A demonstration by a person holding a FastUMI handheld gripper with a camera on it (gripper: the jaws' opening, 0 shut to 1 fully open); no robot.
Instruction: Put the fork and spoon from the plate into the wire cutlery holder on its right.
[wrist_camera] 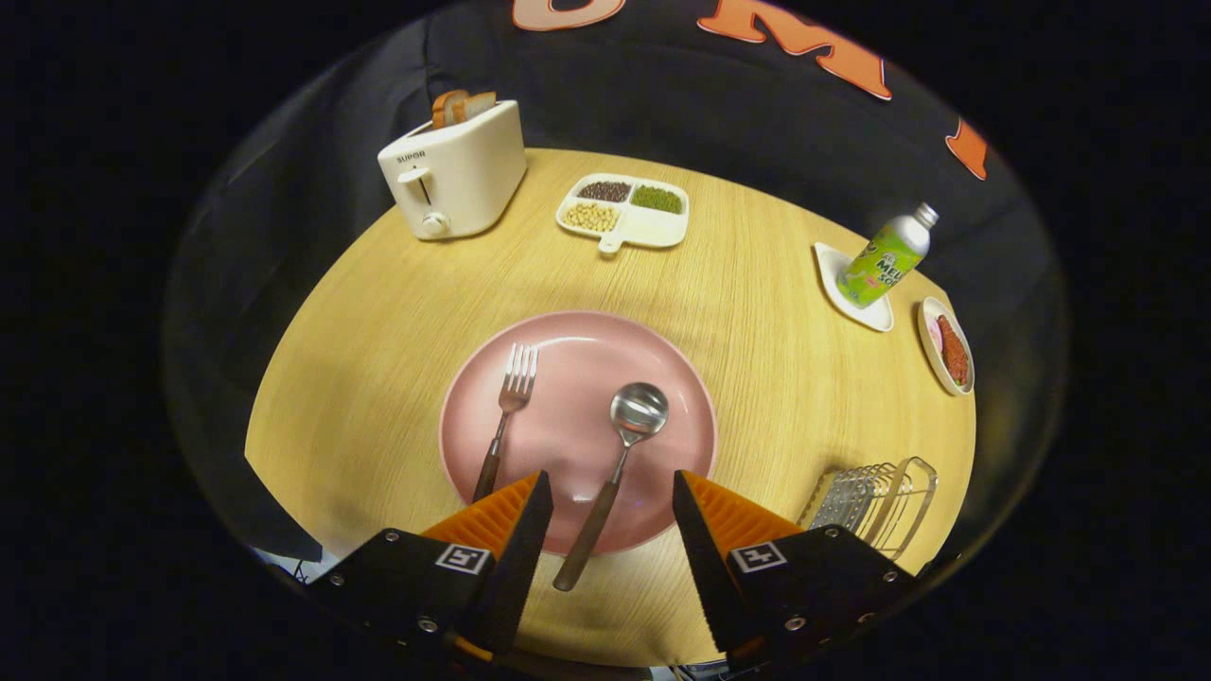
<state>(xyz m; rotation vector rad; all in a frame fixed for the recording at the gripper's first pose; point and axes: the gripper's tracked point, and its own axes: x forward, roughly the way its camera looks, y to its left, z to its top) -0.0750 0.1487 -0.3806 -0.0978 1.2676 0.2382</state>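
With jaws wide, spoon (613, 468) handle between them, fork (504, 419) handle-end hidden

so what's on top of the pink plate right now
A fork and a spoon lie side by side on the pink plate. The open gripper covers its near rim and the fork handle's end.

Single fisheye cam riding on the tool (610, 487), above the near edge of the round surface (757, 312), tilted down and forward; plate (568, 350) close ahead, toaster (454, 170) at far edge, booth wall behind
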